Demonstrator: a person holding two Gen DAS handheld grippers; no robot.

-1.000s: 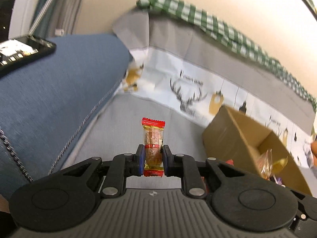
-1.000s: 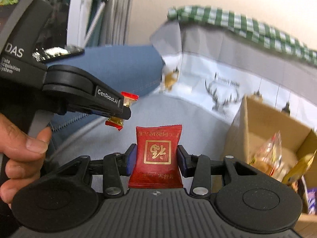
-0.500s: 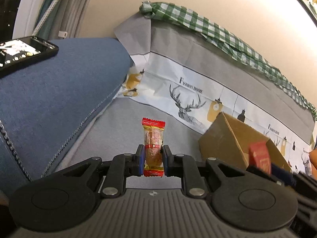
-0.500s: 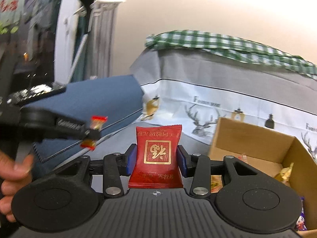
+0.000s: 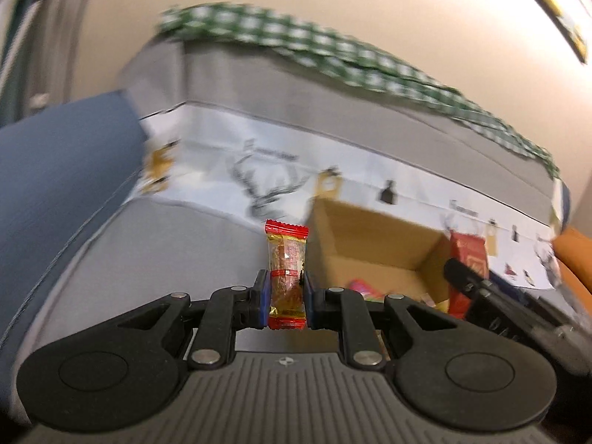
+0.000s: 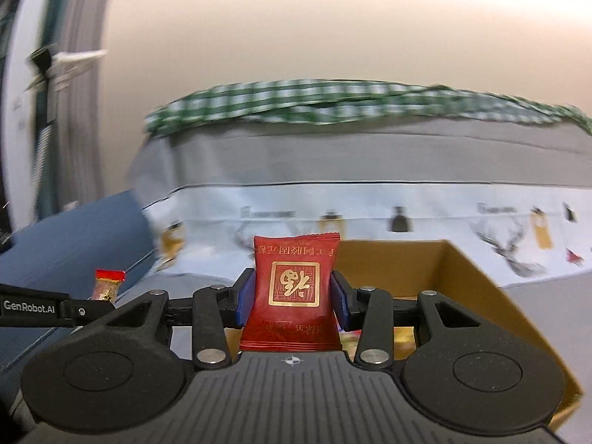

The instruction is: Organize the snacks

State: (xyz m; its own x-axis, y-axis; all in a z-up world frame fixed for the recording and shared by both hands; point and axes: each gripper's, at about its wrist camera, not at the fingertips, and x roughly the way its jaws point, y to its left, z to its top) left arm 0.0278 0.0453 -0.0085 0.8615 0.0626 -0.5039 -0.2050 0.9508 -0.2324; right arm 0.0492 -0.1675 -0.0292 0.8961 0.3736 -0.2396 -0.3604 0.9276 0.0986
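Cardboard box (image 6: pixel 477 277) rim just beyond red packet (image 6: pixel 294 292).

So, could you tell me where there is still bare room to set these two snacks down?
The grey seat cover lies bare between the blue cushion and the cardboard box. Inside the box, the far half of the floor by the back wall looks free; the near part holds wrappers and is crowded.
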